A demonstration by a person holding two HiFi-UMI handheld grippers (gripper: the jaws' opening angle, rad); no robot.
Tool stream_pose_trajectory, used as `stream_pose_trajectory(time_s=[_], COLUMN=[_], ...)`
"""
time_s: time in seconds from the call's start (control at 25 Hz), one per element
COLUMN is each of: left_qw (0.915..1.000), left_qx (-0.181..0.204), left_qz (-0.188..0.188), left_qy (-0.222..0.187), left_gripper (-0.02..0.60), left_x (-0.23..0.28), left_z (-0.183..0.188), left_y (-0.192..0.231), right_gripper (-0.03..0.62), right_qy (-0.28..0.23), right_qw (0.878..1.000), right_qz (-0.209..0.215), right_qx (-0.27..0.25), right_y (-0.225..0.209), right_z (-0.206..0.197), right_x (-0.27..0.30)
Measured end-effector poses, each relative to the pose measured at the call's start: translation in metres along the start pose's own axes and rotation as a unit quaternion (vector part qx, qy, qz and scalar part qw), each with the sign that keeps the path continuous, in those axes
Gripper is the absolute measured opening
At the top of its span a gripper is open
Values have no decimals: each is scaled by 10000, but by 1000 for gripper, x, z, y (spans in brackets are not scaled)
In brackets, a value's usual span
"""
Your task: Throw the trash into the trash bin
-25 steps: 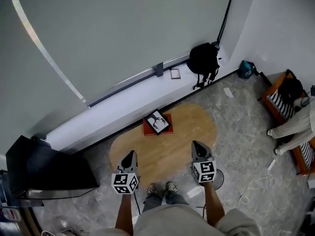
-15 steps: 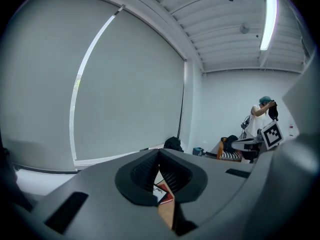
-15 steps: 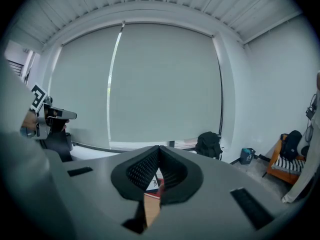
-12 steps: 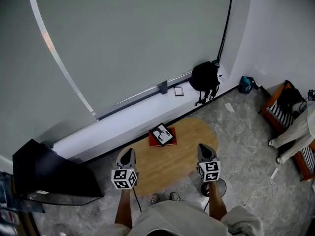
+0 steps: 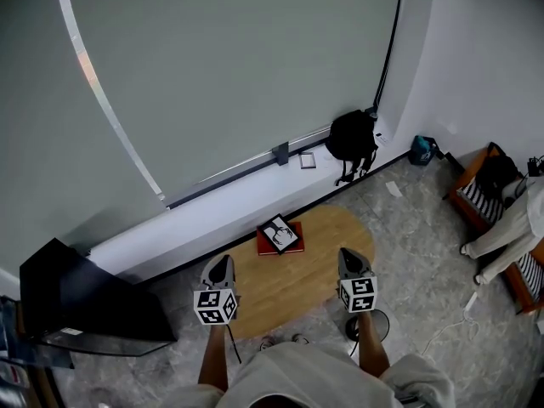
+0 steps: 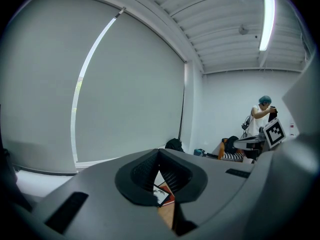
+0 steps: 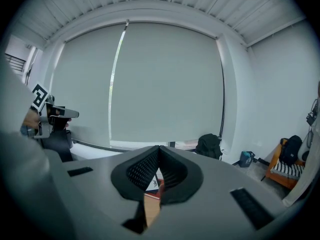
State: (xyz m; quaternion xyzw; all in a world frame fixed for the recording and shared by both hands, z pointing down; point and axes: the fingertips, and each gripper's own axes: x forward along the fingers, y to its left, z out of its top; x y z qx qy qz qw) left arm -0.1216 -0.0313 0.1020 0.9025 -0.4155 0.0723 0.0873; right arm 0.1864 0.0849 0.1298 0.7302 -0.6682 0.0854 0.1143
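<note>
Both grippers hover over the near edge of an oval wooden table (image 5: pixel 314 266). My left gripper (image 5: pixel 222 263) is shut, tips touching, with nothing between them (image 6: pixel 159 151). The right gripper (image 5: pixel 348 253) is also shut and empty (image 7: pixel 159 147). Beyond them on the table lies a red book (image 5: pixel 279 235) with a white printed card on top, also seen through the jaws (image 6: pixel 161 195). A large black angular container (image 5: pixel 85 300), possibly the bin, stands on the floor at the far left. I cannot pick out any trash on the table.
A black backpack (image 5: pixel 353 138) leans against the wall by a roller blind. A small white scrap (image 5: pixel 393 189) lies on the floor to the right. A person (image 5: pixel 510 223) stands by a wooden chair (image 5: pixel 476 198). A round black base (image 5: pixel 371 324) sits under my right arm.
Both grippers have lifted a little over the table's near edge. The head view has tilted up, showing more wall. The jaws stayed shut.
</note>
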Motion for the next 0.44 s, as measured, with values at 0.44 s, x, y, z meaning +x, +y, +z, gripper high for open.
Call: stream_pose_trajectory(time_s=[0.44], left_qw=[9999], left_qx=[81], left_qz=[-124], left_qy=[-1], left_gripper=[18], left_x=[-1], left_z=[-1], left_y=[-2], right_gripper=[29], right_qy=[-26], right_qw=[9999], right_qz=[-82], right_qx=[-65], right_y=[0], right_z=[5], right_x=[-2])
